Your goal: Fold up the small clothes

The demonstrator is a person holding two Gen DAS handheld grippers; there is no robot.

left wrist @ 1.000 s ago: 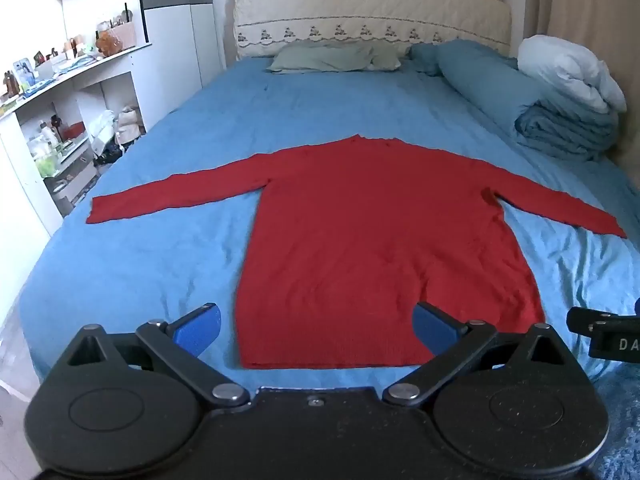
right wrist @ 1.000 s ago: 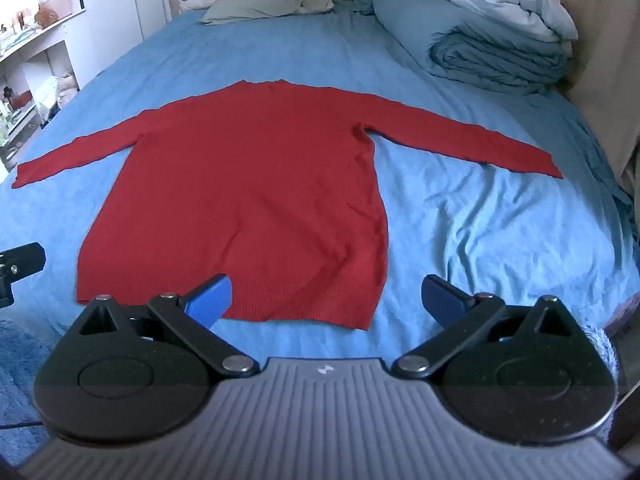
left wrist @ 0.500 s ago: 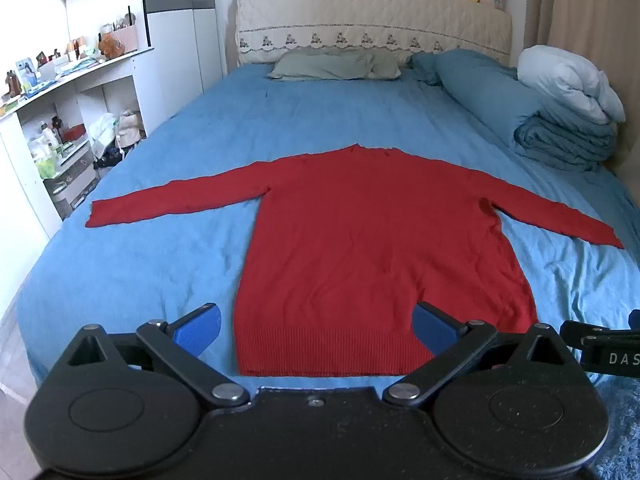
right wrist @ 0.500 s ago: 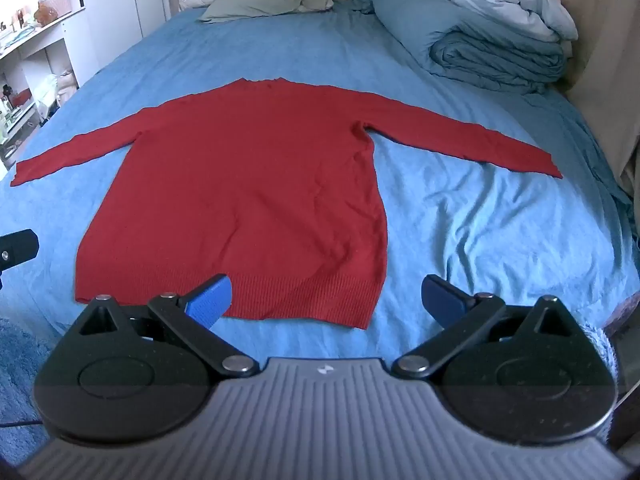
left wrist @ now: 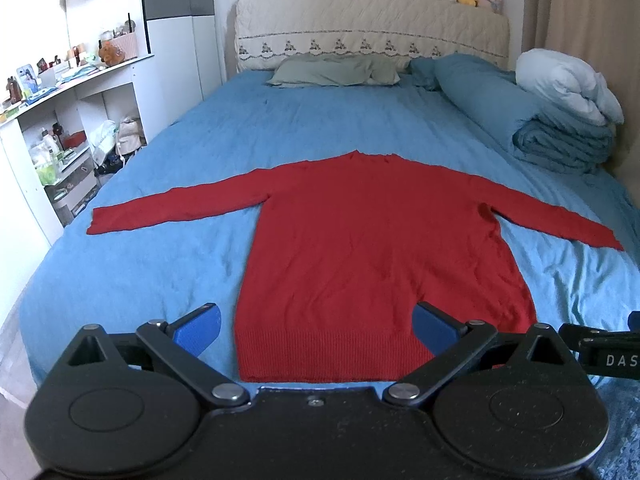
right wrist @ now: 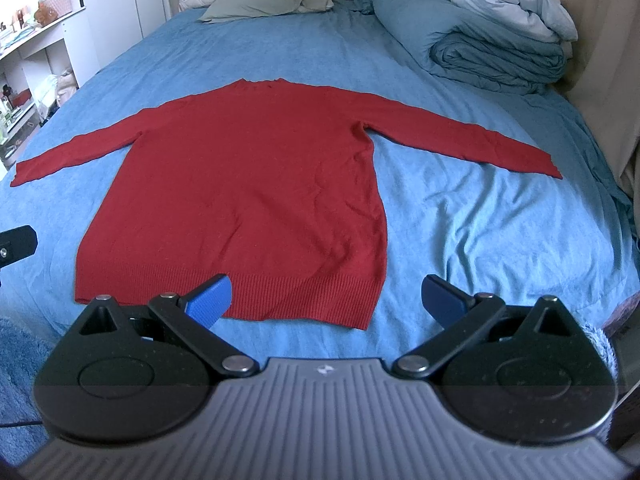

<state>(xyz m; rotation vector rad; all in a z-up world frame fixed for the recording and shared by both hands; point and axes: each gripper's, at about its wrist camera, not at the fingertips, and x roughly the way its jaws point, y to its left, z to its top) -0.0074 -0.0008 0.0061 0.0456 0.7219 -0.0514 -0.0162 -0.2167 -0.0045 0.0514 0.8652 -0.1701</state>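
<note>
left gripper at the bottom of the frame, blue fingers spread wide, gripping nothing, just short of the hem. right gripper likewise spread and empty, low in its frame. red sweater flat across the middle of the blue bed, both sleeves stretched sideways. rolled blue blanket at upper right, green pillow at top centre.

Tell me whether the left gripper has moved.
Yes. The headboard and red sweater sit lower in its view, so the left gripper tilted or rose slightly.
</note>
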